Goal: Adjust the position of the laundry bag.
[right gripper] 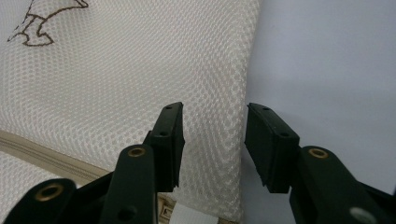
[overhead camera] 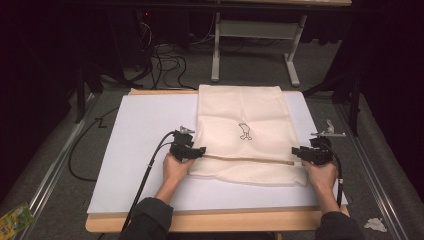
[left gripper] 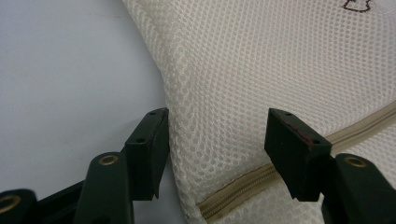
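Cream mesh bag (overhead camera: 242, 135) lying flat on a white board (overhead camera: 145, 150), with a gripper at each side edge near the zip (overhead camera: 250, 159) that runs across it. Left gripper (overhead camera: 196, 151): jaws parted, straddling the bag's left edge; in the left gripper view one jaw stands over the board just outside the hem, the other over the mesh beside the zip (left gripper: 243, 184), and the pads do not yet press on the cloth. Right gripper (overhead camera: 298, 152): jaws likewise apart, bracketing the right edge of the bag (right gripper: 140, 93); in the right gripper view the inner jaw sits over the mesh, the outer one over the bare board, the hem between them, untouched.

Handling, as judged: the open-weave fabric looks light, soft and limp, so it should sag and fold wherever it is unsupported, and the thin layers may slip apart under a shallow pinch. The firmest holds appear to be the doubled side hems directly between each pair of jaws, close to the stiffer zip tape. A printed figure (overhead camera: 244, 131) lies ahead of both grippers, toward the bag's middle.
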Available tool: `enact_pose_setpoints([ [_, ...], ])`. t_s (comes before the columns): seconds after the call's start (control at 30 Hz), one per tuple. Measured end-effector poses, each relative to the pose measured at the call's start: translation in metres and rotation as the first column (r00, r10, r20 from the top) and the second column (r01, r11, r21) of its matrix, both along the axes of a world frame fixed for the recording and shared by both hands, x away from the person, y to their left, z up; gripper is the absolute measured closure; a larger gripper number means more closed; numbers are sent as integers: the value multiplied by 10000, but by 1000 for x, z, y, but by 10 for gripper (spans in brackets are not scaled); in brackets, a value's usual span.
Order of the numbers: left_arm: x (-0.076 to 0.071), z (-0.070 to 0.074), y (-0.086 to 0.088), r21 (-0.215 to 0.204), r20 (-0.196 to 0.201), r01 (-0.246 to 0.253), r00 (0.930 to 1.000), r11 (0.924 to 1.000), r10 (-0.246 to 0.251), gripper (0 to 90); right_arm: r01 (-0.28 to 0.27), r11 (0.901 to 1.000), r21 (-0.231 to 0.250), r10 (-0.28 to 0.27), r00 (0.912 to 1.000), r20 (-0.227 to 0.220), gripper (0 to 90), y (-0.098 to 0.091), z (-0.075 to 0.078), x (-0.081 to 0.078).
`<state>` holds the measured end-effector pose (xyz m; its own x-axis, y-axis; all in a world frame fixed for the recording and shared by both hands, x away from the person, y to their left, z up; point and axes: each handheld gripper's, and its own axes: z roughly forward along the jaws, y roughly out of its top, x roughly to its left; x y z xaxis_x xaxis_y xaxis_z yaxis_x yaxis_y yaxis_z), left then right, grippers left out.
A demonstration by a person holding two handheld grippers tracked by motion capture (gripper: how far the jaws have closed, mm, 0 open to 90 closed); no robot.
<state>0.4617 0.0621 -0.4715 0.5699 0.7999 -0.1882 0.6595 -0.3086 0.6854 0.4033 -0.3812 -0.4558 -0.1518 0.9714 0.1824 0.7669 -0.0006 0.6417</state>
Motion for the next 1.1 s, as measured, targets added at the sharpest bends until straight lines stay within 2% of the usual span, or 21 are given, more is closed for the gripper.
enact_pose_setpoints([
  [0.27, 5, 0, -1, 108, -231, -181, 9996, 9998, 183, 465, -201, 9998, -19, 200, 9993, -305, 674, 1, -3, 3],
  [0.43, 7, 4, -7, 795, -247, -147, 9996, 9967, 167, 544, -371, 9993, -97, 366, 9983, -442, 758, 2, -5, 5],
  [0.47, 8, 4, -8, 925, -234, -141, 9996, 9956, 163, 570, -383, 9992, -124, 377, 9982, -459, 781, 3, -5, 5],
  [0.5, 8, 5, -9, 955, -227, -128, 9996, 9953, 150, 638, -489, 9987, -152, 480, 9974, -532, 835, 3, -5, 5],
  [0.57, 8, 4, -9, 966, -204, -110, 9997, 9953, 131, 671, -537, 9984, -171, 527, 9971, -541, 850, 3, -5, 6],
  [0.6, 9, 4, -8, 980, -146, -53, 9999, 9952, 68, 775, -612, 9979, -228, 599, 9966, -565, 874, 3, -5, 6],
  [0.63, 9, 4, -8, 980, -146, -53, 9999, 9952, 68, 815, -612, 9979, -228, 599, 9966, -565, 874, 3, -5, 6],
  [0.7, 11, 4, -6, 677, -335, 8, 9994, 9977, 15, 849, -655, 9975, -282, 642, 9970, -436, 886, 4, -3, 6],
  [0.8, 11, 5, -4, 589, -368, 48, 9993, 9983, -26, 859, -678, 9974, -261, 669, 9971, -369, 889, 3, -3, 5],
  [1.1, 7, 14, 2, 374, -67, 244, 9997, 9990, -242, 868, -820, 9965, -160, 818, 9966, -130, 895, 4, 1, 2],
])
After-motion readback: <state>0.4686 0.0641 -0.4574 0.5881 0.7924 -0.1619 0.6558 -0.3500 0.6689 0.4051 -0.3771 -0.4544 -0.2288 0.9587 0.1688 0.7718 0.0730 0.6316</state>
